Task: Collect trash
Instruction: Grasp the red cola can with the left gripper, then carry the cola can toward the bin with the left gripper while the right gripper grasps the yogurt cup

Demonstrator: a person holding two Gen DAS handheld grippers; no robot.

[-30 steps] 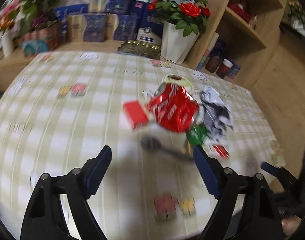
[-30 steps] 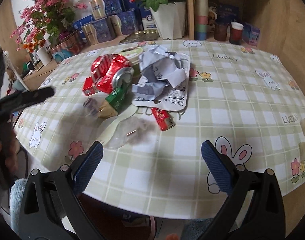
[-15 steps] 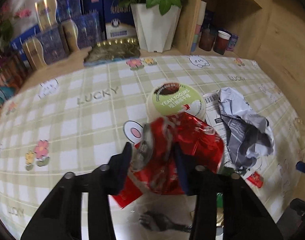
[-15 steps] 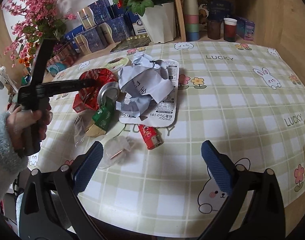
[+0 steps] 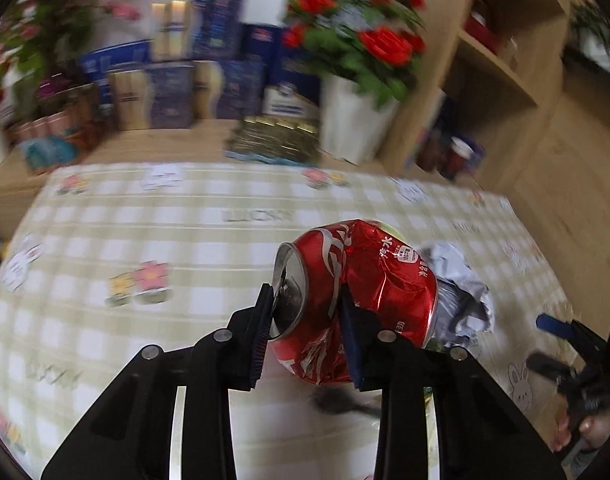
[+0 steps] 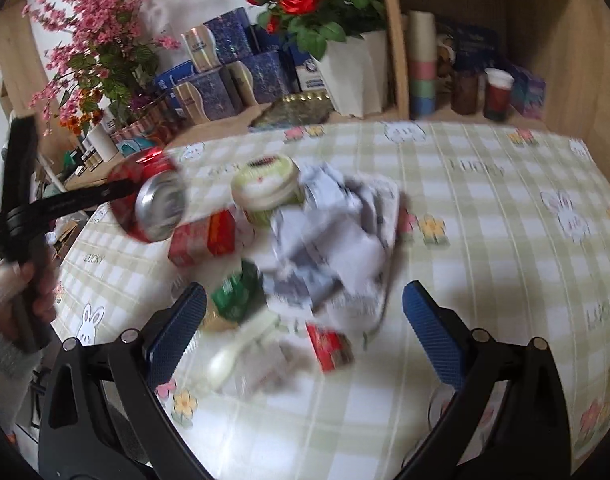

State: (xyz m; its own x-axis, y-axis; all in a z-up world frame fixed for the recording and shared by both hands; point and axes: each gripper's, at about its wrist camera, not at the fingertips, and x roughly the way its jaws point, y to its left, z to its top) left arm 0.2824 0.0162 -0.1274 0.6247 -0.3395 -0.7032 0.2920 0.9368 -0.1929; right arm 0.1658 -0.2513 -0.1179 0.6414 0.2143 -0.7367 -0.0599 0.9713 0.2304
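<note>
— Item one, the left gripper (image 5: pixel 305 332)?
— Jaws closing, clamped across the open top end of a crushed red can (image 5: pixel 357 300); one pad on the rim, the other pressed into the dented wall. From the right gripper's camera the can hangs clear above the near-left part of the table, lifted off the checked cloth (image 6: pixel 485 216)

— Item two, the right gripper (image 6: pixel 305 344)?
— Blue pads (image 6: pixel 433 344) wide apart, nothing between them touched; it hovers over the near side of the litter heap

— Litter under it?
— Crumpled grey-white paper (image 6: pixel 329 236) on a printed sheet, centre. Green-lidded yogurt tub (image 6: pixel 265 188) just beyond it on the far left. Small red carton (image 6: pixel 203 238) left of the paper, below the raised can. Green wrapper (image 6: pixel 237 294) and a white plastic spoon (image 6: pixel 241 346) nearer, by the left pad. Small red packet (image 6: pixel 331 346) nearest; details blurred

— Surroundings?
— A hand (image 6: pixel 21 292) in a pale fuzzy sleeve grips the left tool's handle at the left edge. Far side: white pot of red roses (image 6: pixel 357 72), blue and gold boxes (image 6: pixel 225 76), pink blossom sprays (image 6: pixel 97 28), wooden shelf with stacked cups (image 6: pixel 423 68)
</note>
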